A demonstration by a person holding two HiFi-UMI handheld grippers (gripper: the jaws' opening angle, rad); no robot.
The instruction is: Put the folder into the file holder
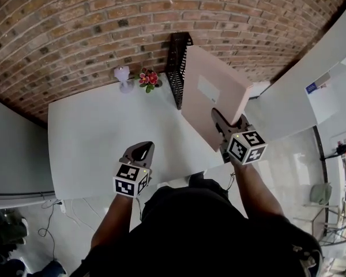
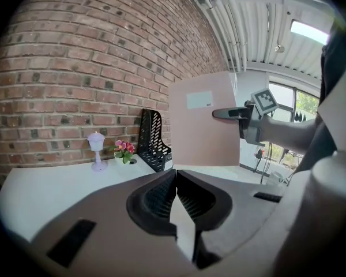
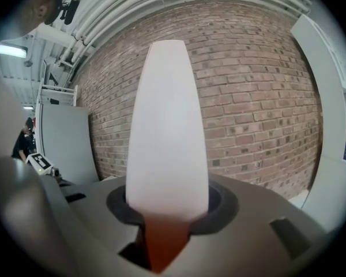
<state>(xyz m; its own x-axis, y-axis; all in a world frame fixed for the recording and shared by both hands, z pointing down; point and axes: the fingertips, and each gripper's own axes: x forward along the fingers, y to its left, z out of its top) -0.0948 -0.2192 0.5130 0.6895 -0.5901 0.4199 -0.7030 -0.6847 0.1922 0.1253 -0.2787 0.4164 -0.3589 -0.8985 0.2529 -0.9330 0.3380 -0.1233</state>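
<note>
**Folder held aloft beside file holder**

Your right gripper has its fingers clamped on the near edge of the pink folder. It holds the folder upright above the white tabletop, just beside the black file holder. Your left gripper hangs over the tabletop's near side, fingers pressed together on nothing.

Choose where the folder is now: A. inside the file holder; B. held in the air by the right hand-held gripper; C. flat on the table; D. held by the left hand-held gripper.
B: the right hand-held gripper clamps the folder, raised near the file holder, above the table.
</note>
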